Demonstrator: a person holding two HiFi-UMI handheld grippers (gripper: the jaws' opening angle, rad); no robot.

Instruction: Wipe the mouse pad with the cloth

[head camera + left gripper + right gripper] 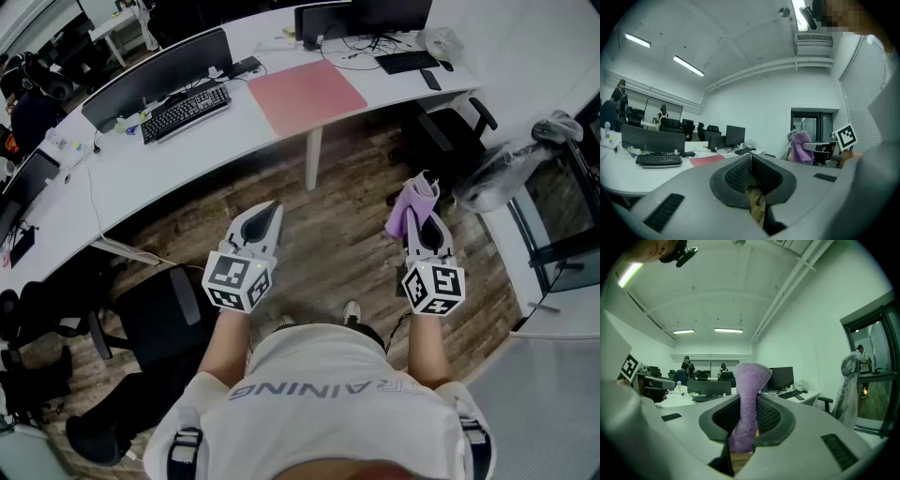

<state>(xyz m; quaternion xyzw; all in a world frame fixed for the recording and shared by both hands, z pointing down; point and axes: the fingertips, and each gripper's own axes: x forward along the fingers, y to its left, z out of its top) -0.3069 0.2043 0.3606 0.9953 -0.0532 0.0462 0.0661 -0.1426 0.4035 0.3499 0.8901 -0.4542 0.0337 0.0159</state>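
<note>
In the head view the person stands well back from the curved white desk (141,173), both grippers held out over the wooden floor. The pink mouse pad (307,95) lies flat near the desk's front edge, well apart from either tool, so the wiping has not yet begun. A keyboard (185,110) sits to the pad's left. The left gripper (270,216) points toward the desk, and the right gripper (425,223) carries the purple cloth (412,204). The left gripper view shows its jaws pressed together with nothing between them; the pad appears as a thin red strip on the desk ahead. The right gripper view shows its jaws clamped on the cloth, which stands up above them in a loose, narrow column. The hold looks to be on a fold low down, so most of the fabric is free. Pressed to the pad, that column could flop aside and leave the hard jaw tips rubbing the surface. A firm stroke could also drag the cloth out of the grip. The pad lies loose, so a one-sided push may slide it toward the keyboard unless the empty left tool steadies it.
</note>
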